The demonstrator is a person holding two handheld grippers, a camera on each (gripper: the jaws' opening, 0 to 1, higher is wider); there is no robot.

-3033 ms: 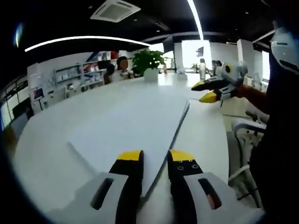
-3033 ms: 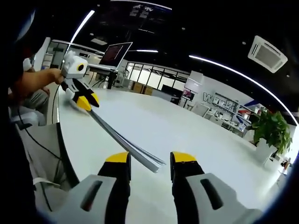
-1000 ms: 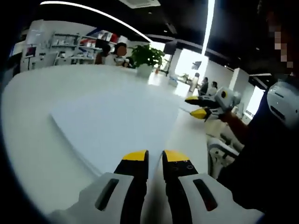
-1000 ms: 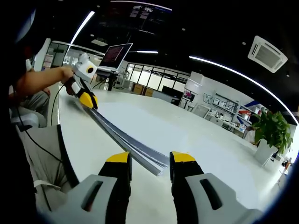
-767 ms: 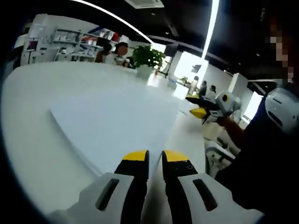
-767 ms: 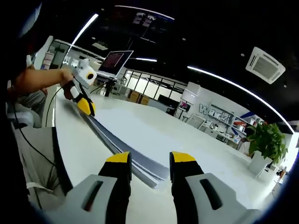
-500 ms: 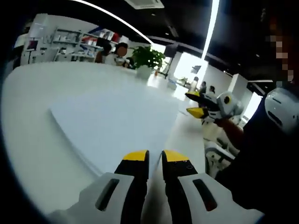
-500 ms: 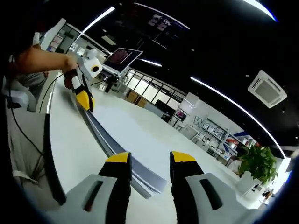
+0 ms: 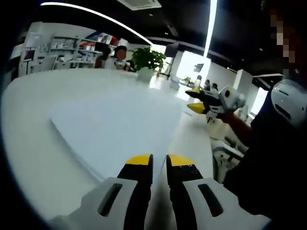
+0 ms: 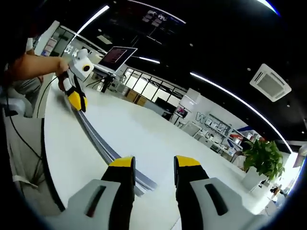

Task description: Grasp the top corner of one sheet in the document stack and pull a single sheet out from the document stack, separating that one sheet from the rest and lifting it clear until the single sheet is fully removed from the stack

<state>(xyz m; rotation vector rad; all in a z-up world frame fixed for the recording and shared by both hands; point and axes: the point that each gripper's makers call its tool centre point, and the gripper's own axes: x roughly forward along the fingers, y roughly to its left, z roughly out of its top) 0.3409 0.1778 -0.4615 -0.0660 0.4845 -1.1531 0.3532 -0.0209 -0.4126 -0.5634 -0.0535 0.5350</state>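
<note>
While the document stack (image 9: 120, 124) lies flat on the white table (image 9: 38, 100), no sheet looks separated yet, so the whole pull remains. Low at the stack's near edge, the left gripper (image 9: 159, 161) is nearly closed, apparently pinning it; the right gripper (image 10: 153, 164) hovers above the far corner, jaws parted and empty.

1. The thick white paper document stack (image 9: 120, 120) is lying flat on the large white round-edged table (image 9: 33, 158), near the table's edge.
2. The left gripper (image 9: 158, 162) is sitting at one corner of the stack, jaws nearly together.
3. The right gripper (image 10: 152, 165) is hovering at the stack's opposite corner, jaws apart.
4. The green potted plant (image 9: 146, 60) is standing on the table's far side, behind the stack.
5. The open laptop (image 10: 116, 56) is sitting behind the left gripper.
</note>
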